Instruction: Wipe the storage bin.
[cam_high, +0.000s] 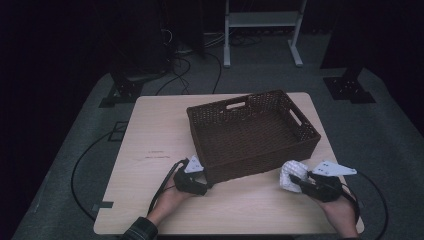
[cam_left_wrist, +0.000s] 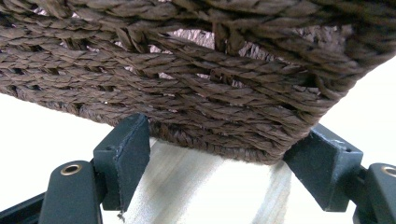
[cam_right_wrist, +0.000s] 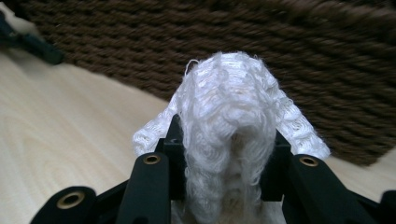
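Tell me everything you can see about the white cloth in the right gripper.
The white cloth is a small, soft piece with a knitted or crocheted look, loose threads at its edges. It is bunched and clamped between the fingers of the right gripper, its free end bulging out past them. It is held near the table, just in front of the near right corner of the brown woven basket. Whether it touches the basket or the table cannot be told.

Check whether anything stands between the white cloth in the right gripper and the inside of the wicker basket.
Only the basket's own near wall lies between them. The white cloth, clamped in the right gripper, sits just outside it near the corner. The basket interior looks empty; the left gripper straddles the other near corner.
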